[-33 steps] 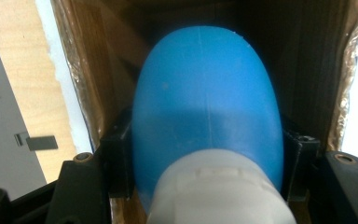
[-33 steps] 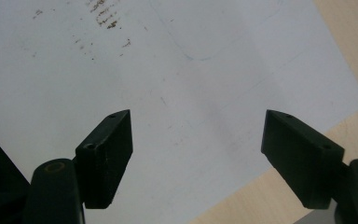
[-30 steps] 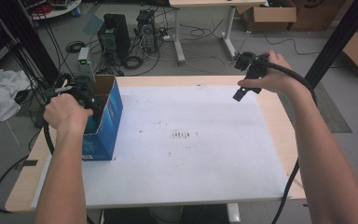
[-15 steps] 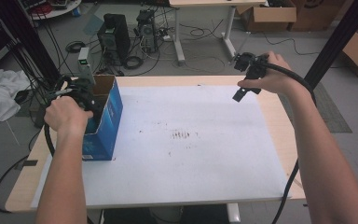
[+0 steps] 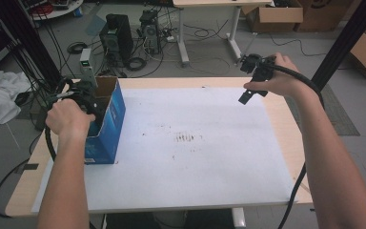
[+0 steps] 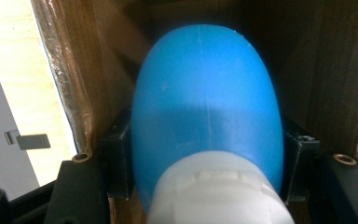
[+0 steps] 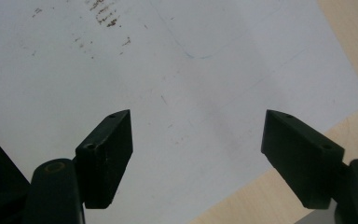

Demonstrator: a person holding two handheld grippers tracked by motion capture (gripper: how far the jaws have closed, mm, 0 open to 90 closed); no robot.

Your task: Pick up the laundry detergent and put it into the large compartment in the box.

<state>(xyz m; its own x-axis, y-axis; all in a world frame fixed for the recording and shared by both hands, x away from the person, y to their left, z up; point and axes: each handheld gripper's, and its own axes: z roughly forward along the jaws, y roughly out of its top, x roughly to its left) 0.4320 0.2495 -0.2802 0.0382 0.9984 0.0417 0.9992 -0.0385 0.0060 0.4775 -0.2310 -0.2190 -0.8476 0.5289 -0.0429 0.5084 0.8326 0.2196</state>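
Inside an open blue cardboard box (image 5: 106, 124) at the table's left, my left gripper (image 6: 207, 149) is shut on a rounded blue bottle (image 6: 205, 102) with a white cap (image 6: 214, 196). The jaws press on both of its sides. From above, the left gripper (image 5: 83, 95) reaches into the box's open top, with the hand behind it. My right gripper (image 5: 248, 93) hangs in the air over the table's far right part. Its jaws stand wide apart, nothing between them, above the white sheet (image 7: 168, 70).
A large white sheet (image 5: 195, 143) with a few dark smudges covers most of the wooden table (image 5: 290, 129). The box's brown inner walls (image 6: 74, 70) close in around the bottle. Computers, cables and cardboard boxes stand on the floor beyond the table.
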